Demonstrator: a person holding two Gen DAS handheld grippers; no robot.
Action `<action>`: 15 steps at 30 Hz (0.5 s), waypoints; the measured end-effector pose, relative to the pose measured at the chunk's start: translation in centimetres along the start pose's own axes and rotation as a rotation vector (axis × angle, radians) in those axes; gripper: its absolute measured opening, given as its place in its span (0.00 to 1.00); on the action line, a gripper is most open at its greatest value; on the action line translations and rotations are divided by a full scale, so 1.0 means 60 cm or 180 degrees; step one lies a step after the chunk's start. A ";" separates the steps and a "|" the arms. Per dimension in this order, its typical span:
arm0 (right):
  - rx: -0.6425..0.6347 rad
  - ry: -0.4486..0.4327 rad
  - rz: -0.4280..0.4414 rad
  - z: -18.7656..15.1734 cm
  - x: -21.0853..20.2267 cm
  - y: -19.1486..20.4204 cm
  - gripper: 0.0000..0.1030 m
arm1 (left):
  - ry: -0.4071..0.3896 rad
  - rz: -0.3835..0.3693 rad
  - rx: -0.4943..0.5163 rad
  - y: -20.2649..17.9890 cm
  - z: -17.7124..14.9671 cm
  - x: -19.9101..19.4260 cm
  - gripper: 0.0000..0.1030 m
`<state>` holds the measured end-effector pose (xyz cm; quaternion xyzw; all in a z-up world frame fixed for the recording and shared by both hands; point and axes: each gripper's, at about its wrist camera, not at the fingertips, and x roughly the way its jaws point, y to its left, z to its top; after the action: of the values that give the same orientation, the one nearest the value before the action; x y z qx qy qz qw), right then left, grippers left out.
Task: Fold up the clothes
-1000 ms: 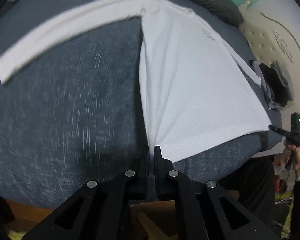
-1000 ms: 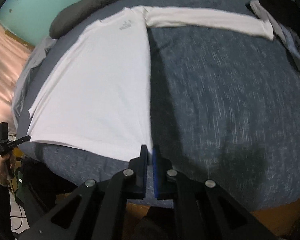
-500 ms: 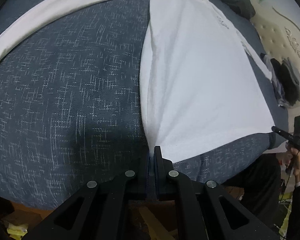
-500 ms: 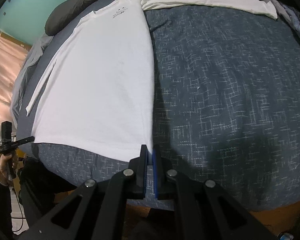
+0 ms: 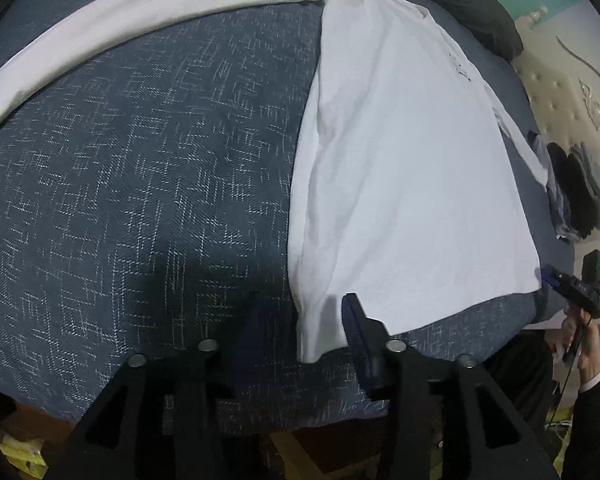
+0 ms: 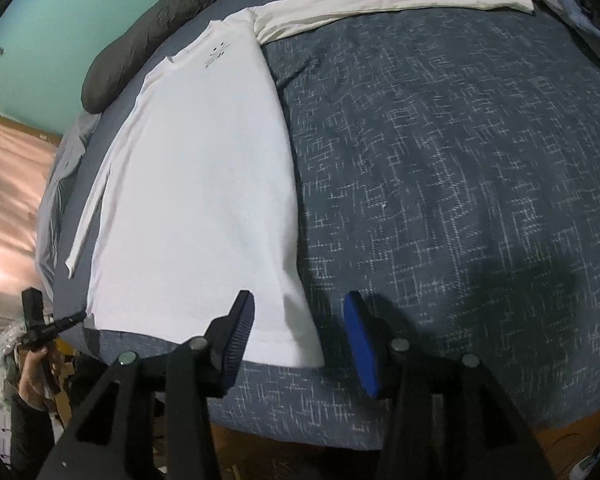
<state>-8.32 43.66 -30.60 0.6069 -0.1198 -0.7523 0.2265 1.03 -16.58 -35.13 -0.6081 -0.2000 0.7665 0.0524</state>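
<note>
While a white long-sleeved shirt (image 5: 400,168) lies spread flat on a dark blue bedspread (image 5: 120,200) flecked with pale crosshatch lines, both hand-held grippers hover over its hem at the near edge of the bed. Seen from the left wrist, one sleeve (image 5: 140,28) stretches straight out to the left from the shoulder, its cuff at the far left, while the body runs back toward a dark grey pillow (image 5: 460,4); a small dark print sits near the collar. A soft ridge runs down the shirt's left side seam to the bottom corner. The left gripper (image 5: 300,328) has its jaws spread wide, that bottom corner lying loose between them, touched by neither finger as far as can be seen. At far right in the same view, a hand (image 5: 580,344) in a dark sleeve holds the other tool at the shirt's opposite hem corner, beside a heap of dark clothes (image 5: 576,192).

From the right wrist, the shirt (image 6: 196,184) fills the left half of the bedspread (image 6: 460,160), its other sleeve (image 6: 380,0) laid across the top. The right gripper (image 6: 300,328) is likewise opened wide, blue-padded fingers (image 6: 360,340) straddling the hem corner without clamping it. A hand (image 6: 36,376) grips the left tool at lower left.
</note>
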 end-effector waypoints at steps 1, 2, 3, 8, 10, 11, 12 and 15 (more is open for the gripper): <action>-0.0024 0.0026 -0.0017 -0.001 0.003 0.003 0.46 | 0.0024 0.0009 0.0007 0.001 0.001 0.004 0.44; -0.0042 0.0055 -0.0039 -0.002 0.008 0.005 0.46 | 0.0053 0.0005 0.0016 0.003 0.002 0.008 0.44; -0.0060 0.0084 -0.0061 -0.003 0.013 0.007 0.46 | 0.0080 0.0008 0.0029 0.004 0.003 0.013 0.44; -0.0130 0.0142 -0.0080 -0.013 0.022 0.006 0.17 | 0.0095 0.0043 0.0127 -0.012 -0.011 0.019 0.06; -0.0126 0.0151 -0.0114 -0.014 0.022 0.004 0.11 | 0.0067 0.0043 0.0192 -0.016 -0.010 0.015 0.04; -0.0132 0.0142 -0.0106 -0.015 0.019 0.004 0.08 | 0.0062 0.0052 0.0222 -0.019 -0.011 0.013 0.04; -0.0138 0.0133 -0.0099 -0.016 0.016 0.004 0.07 | 0.0051 0.0045 0.0239 -0.022 -0.011 0.009 0.04; -0.0195 0.0105 -0.0089 -0.018 0.001 0.010 0.04 | -0.0053 0.0013 0.0245 -0.025 -0.012 -0.015 0.04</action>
<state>-7.18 43.22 -30.60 0.6137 -0.0844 -0.7486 0.2363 1.71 -15.31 -33.89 -0.5996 -0.1695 0.7788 0.0726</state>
